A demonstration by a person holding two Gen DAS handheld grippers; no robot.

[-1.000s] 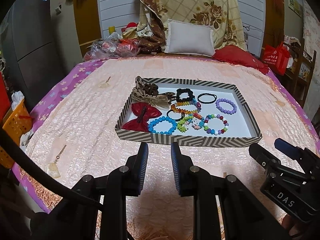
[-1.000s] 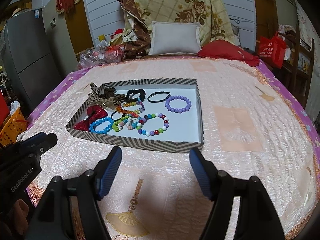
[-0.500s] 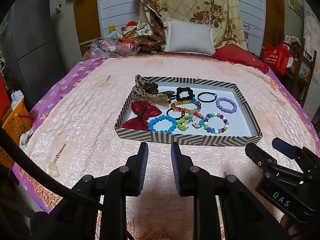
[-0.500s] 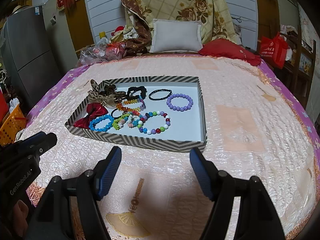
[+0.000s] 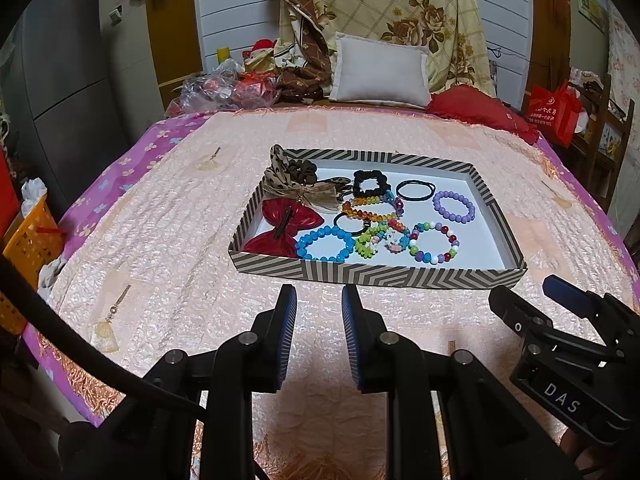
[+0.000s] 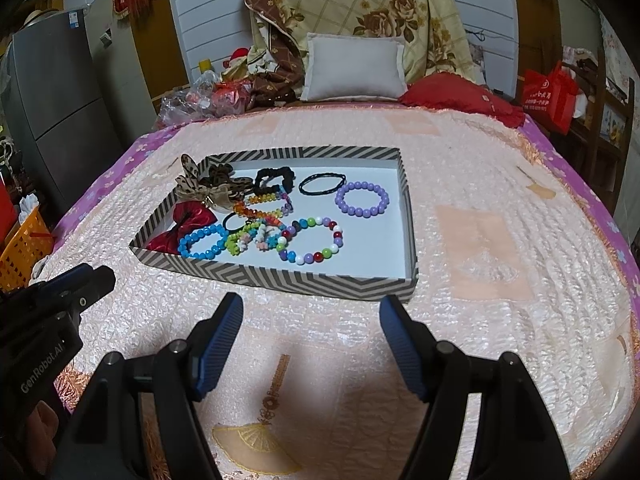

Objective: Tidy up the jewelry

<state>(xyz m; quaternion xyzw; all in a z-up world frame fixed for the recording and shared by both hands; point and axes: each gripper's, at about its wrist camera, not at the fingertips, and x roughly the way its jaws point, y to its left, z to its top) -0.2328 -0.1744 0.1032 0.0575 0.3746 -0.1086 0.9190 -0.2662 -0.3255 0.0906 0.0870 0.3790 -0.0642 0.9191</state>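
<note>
Striped tray (image 5: 376,276) of bracelets just beyond both claws; left claw (image 5: 319,304) narrowly parted, right claw (image 6: 311,312) wide apart

Easing back a touch: striped tray (image 6: 280,280) now sitting slightly farther from the right gripper (image 6: 312,312), a wider strip of bedspread (image 6: 320,320) showing between; in the left view, nudged slightly higher.

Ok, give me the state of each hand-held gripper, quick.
Left hand-held gripper: partly open, narrow gap, holding nothing.
Right hand-held gripper: wide open, holding nothing.
</note>
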